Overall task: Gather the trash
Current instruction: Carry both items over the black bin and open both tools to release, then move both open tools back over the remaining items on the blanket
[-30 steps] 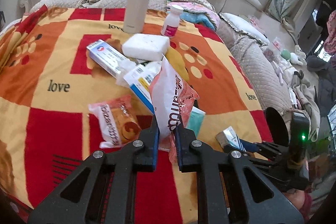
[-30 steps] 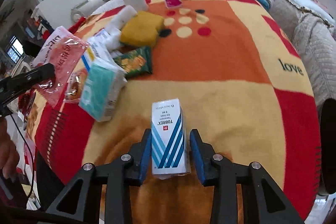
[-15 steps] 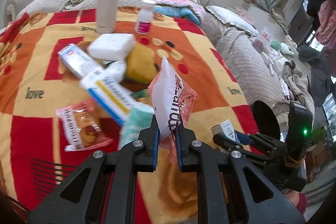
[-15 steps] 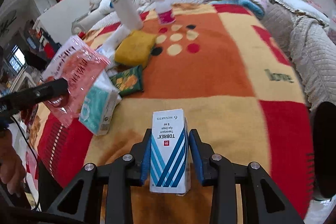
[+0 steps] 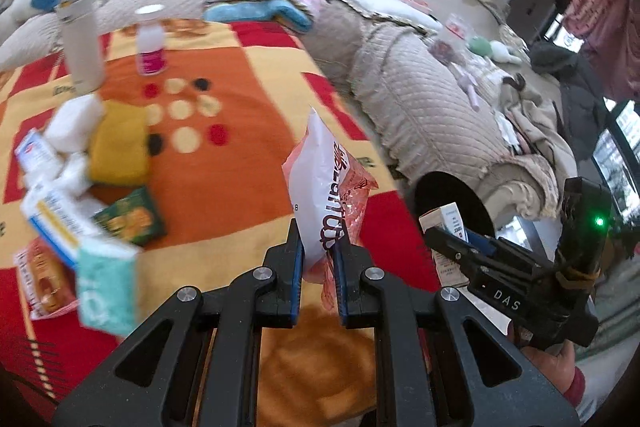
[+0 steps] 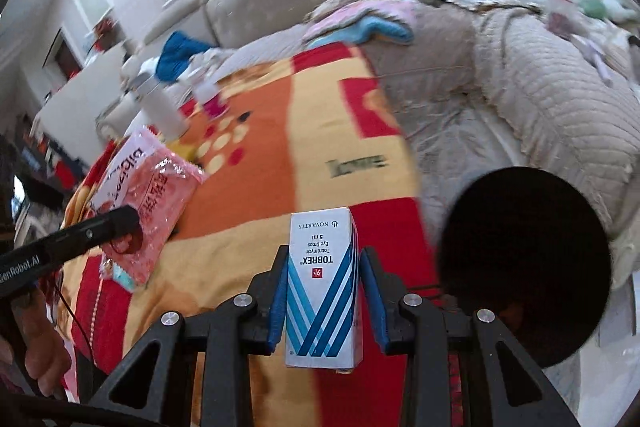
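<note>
My left gripper (image 5: 317,259) is shut on a pink and white snack wrapper (image 5: 328,183), held upright above the blanket; the wrapper also shows at the left of the right wrist view (image 6: 144,203). My right gripper (image 6: 324,291) is shut on a white and blue eye-drops box (image 6: 322,287), held above the bed's front right corner; the box also shows in the left wrist view (image 5: 448,227). A round black bin opening (image 6: 520,263) lies just right of the box, and also shows in the left wrist view (image 5: 452,199).
On the red and orange blanket (image 5: 248,147) lie a teal tissue pack (image 5: 106,291), a green packet (image 5: 130,217), a yellow sponge (image 5: 118,143), white boxes (image 5: 52,215), a flask (image 5: 82,39) and a small bottle (image 5: 150,41). A quilted bed cover (image 5: 432,107) lies to the right.
Both grippers have lifted and swung right with their loads, toward the bed's right corner. The black bin opening has come into fuller view beside the eye-drops box.
</note>
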`<state>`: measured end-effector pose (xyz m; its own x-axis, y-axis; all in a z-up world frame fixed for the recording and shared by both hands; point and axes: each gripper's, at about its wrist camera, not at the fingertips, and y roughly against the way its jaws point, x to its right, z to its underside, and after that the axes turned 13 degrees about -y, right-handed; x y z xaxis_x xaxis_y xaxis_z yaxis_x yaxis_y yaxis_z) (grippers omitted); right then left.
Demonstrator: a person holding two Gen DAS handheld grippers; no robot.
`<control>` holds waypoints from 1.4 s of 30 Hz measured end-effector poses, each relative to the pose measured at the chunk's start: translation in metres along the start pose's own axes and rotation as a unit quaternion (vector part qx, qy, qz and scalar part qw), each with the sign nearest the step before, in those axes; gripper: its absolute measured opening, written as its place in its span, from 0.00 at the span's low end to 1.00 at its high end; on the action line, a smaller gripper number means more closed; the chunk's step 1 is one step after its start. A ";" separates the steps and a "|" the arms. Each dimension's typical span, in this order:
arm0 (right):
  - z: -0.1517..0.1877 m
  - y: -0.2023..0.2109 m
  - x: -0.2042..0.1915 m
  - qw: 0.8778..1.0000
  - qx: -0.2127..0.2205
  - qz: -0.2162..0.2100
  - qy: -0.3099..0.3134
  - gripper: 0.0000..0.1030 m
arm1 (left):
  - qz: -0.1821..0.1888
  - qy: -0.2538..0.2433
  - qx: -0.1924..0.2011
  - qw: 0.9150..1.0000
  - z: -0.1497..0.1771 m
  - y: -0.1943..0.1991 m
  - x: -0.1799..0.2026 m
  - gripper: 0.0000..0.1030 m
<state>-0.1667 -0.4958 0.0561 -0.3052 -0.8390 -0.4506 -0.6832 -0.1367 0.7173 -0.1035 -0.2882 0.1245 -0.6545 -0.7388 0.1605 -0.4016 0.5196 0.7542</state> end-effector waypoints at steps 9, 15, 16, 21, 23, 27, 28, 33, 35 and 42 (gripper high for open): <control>-0.015 0.021 0.063 0.998 0.024 0.034 -0.045 0.32 | 0.044 -0.017 -0.021 0.999 -0.025 -0.044 0.048 0.11; -0.022 0.020 0.095 0.996 0.024 0.054 -0.072 0.32 | 0.077 -0.012 -0.033 0.996 -0.034 -0.073 0.067 0.11; -0.023 0.019 0.099 0.995 0.023 0.056 -0.076 0.32 | 0.081 -0.010 -0.037 0.996 -0.035 -0.079 0.070 0.11; -0.027 0.012 0.117 0.993 0.023 0.059 -0.099 0.32 | 0.099 -0.006 -0.048 0.994 -0.039 -0.103 0.087 0.11; -0.028 0.011 0.121 0.992 0.027 0.064 -0.104 0.32 | 0.123 0.007 -0.050 0.991 -0.039 -0.112 0.093 0.11; -0.031 0.014 0.133 0.988 0.040 0.075 -0.130 0.39 | 0.160 0.030 -0.051 0.985 -0.039 -0.124 0.100 0.14; -0.031 0.015 0.133 0.987 0.042 0.082 -0.131 0.47 | 0.166 0.033 -0.054 0.984 -0.040 -0.126 0.102 0.26; -0.025 0.018 0.132 0.987 0.045 0.082 -0.131 0.67 | 0.158 0.034 -0.049 0.986 -0.036 -0.123 0.101 0.55; -0.023 0.017 0.132 0.987 0.045 0.083 -0.134 0.67 | 0.149 0.029 -0.055 0.987 -0.033 -0.122 0.099 0.55; -0.018 0.017 0.120 0.988 0.038 0.079 -0.128 0.67 | 0.079 0.015 -0.051 0.995 -0.017 -0.103 0.079 0.55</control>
<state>-0.2030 -0.6084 0.0242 -0.5627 -0.6847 -0.4632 -0.6583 0.0323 0.7521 -0.1031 -0.4079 0.0706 -0.6843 -0.6649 0.2994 -0.2270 0.5844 0.7790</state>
